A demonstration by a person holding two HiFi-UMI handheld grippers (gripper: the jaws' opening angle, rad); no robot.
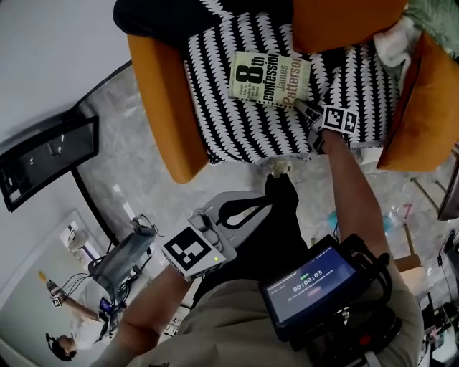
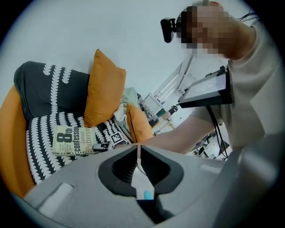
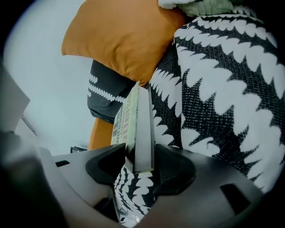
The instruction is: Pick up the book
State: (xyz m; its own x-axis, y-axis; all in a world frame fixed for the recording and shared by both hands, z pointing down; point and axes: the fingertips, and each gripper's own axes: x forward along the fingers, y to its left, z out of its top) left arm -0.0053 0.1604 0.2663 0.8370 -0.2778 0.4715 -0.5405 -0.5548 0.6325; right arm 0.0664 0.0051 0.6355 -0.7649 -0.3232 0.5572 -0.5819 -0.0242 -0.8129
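Observation:
The book (image 1: 269, 79), a pale green paperback, lies flat on the black-and-white patterned seat (image 1: 237, 122) of an orange armchair. My right gripper (image 1: 305, 107) is at the book's near right corner. In the right gripper view the book's edge (image 3: 133, 120) stands between the spread jaws of that gripper (image 3: 139, 153), with a gap on the right side, so it is open. My left gripper (image 1: 265, 203) hangs low over the floor in front of the chair, well short of the book, shut and empty. From the left gripper view the book (image 2: 73, 140) shows beyond that gripper's own tips (image 2: 137, 147).
An orange armrest (image 1: 161, 107) borders the seat on the left, with orange cushions at the back (image 1: 344, 21) and right (image 1: 419, 107). A white cloth (image 1: 394, 39) lies between the cushions. A black screen (image 1: 308, 287) is strapped at the person's chest. Marble floor (image 1: 122, 172) lies below.

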